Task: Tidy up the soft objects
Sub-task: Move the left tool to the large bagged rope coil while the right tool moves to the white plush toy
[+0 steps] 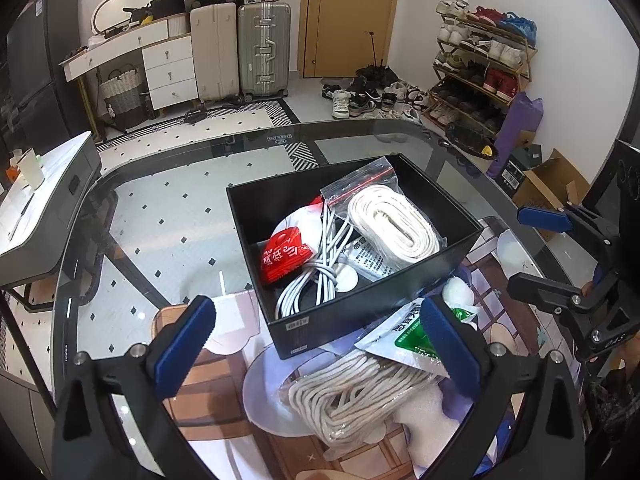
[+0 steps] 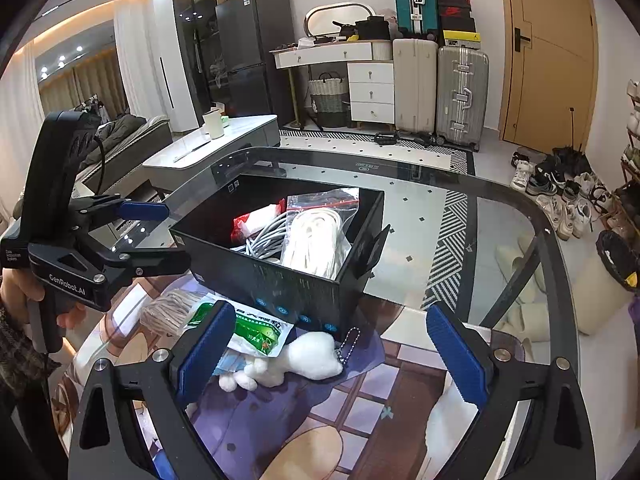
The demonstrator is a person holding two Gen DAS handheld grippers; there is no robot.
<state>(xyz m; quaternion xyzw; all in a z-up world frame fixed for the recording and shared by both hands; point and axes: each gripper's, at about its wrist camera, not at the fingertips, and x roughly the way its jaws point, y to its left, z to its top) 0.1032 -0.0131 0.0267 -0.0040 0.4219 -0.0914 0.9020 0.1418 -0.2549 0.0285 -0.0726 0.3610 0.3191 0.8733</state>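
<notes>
Lived-in home, suitcases (image 1: pixel 240 50) by door (image 1: pixel 348 16), shoe rack (image 1: pixel 480 64), fridge (image 2: pixel 252 52), dresser (image 2: pixel 356 80)

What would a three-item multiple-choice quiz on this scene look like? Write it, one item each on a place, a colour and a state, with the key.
1. Where is the white plush toy?
A. in the box
B. on the table beside the box
C. in a gripper

2. What colour is the box?
A. black
B. white
C. red

3. How is the left gripper?
A. shut on rope
B. shut on nothing
C. open

Key: B, the toy lies outside the box wall; A, its walls are black; C, its fingers stand wide apart above the bagged rope.
</notes>
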